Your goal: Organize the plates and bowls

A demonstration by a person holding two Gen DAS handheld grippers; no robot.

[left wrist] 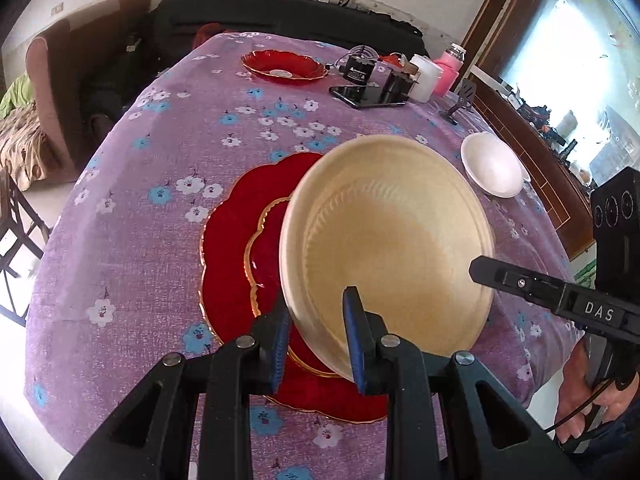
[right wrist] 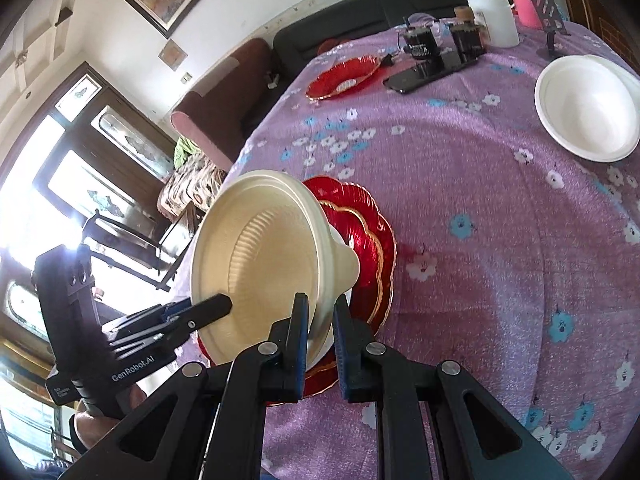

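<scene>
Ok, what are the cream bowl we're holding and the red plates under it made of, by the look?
Cream bowl: probably moulded pulp or thin plastic; matte, opaque, pressed ribs inside, thin rim. Both grippers' jaws pinch that rim, so it looks light.
Red plates: likely glass or clear hard plastic; glossy, translucent red, fluted, scalloped gilt edges.

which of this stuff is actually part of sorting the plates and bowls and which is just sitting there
Part of the job:
- cream bowl, gripped at its rim by both the left tool and the right tool
- stacked red plates beneath it
- small red dish
- white bowl

Just lying about:
- phone
- white cup
- pink bottle
- black gadgets
</scene>
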